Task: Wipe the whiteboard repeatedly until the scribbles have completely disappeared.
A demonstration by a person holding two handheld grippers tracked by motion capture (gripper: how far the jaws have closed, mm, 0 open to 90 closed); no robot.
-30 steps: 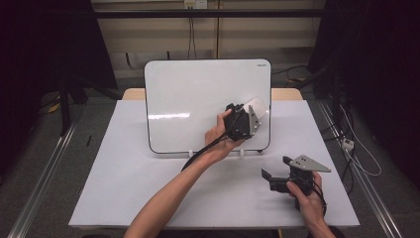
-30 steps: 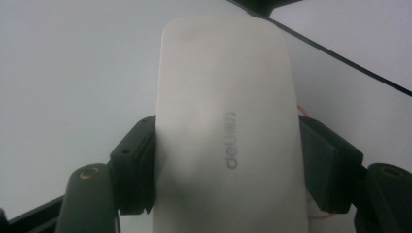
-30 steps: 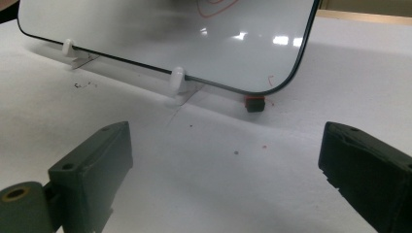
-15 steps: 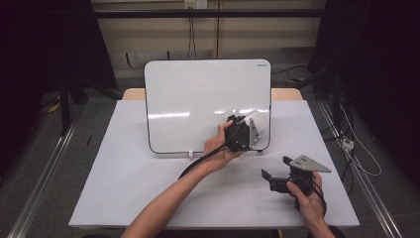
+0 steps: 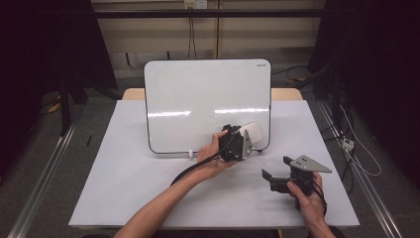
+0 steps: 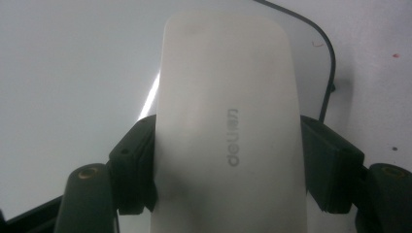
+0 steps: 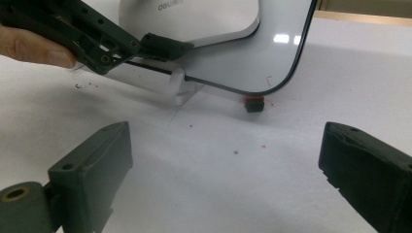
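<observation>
- Gripping a white eraser (image 6: pixel 226 131) across its two long edges with the left gripper (image 5: pixel 241 144), jaws clamped on the sides just below the grey printed lettering.
- Holding that eraser flat against the lower right part of the whiteboard (image 5: pixel 198 99), close to the board's rounded bottom corner.
- Resting the right gripper (image 5: pixel 276 173) on the white table (image 5: pixel 109 178), well apart from the board, jaws spread wide with nothing between them.
- Judging the eraser: looking light, a stiff smooth plastic shell, oblong with rounded corners, likely somewhat slippery under the pads; taking it by the long sides near the middle, as here, seeming the soundest hold, since the flat top offers no purchase.
- Judging the board: glossy, hard, thin, dark-edged, standing tilted on small white feet (image 7: pixel 180 87), so pressing gently seeming wise to avoid tipping or sliding it.
- Showing a faint red mark (image 7: pixel 270 79) near the board's corner and a small red-and-black piece (image 7: pixel 253 103) on the matte table under that edge, with red specks nearby.
</observation>
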